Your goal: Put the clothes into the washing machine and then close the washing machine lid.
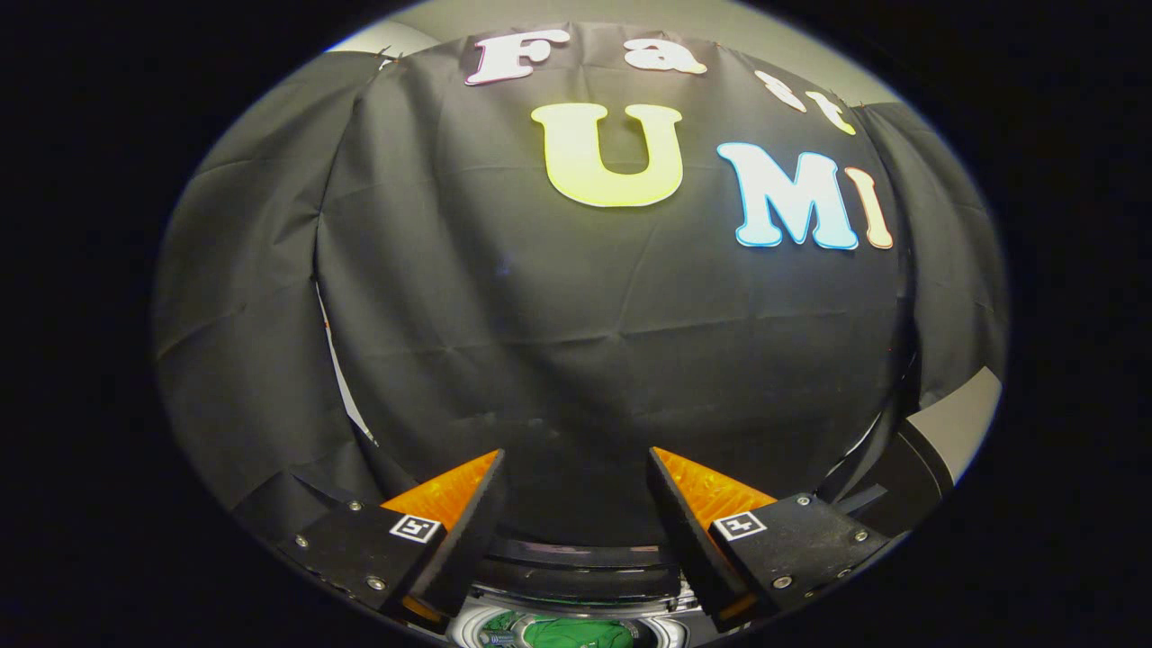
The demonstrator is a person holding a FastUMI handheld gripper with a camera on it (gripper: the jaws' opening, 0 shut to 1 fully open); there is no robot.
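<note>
The gripper (576, 504) stood with its two fingers spread well apart and nothing between them; the wide gap showed only the dark cloth beyond. Neither finger (468, 526) pressed on anything. Each finger carried a small square black-and-white marker (415, 528) on its block near the base, fastened with screws.

Below the fingers, at the near edge of the view and between their bases, lay the washing machine (576, 621). Its round opening had a pale ring around it, and inside it sat green clothes (576, 633), bunched up in the drum. To the left of the green cloth, within the same opening, there was a small patch of something paler, too small to tell what it was. A dark curved band (576, 562) ran across just beyond the opening, between the fingers' lower parts; whether this was the raised lid or part of the machine's top could not be told.

Farther off, the booth's black cloth wall (576, 342) hung straight ahead of the fingers, creased and folded, with a seam on the left where a thin pale strip showed through. To the far right, past the right finger, a dark rounded shape with a light grey surface (963, 418) stood near the cloth. Above the cloth, a pale wall (504, 13) was seen.
</note>
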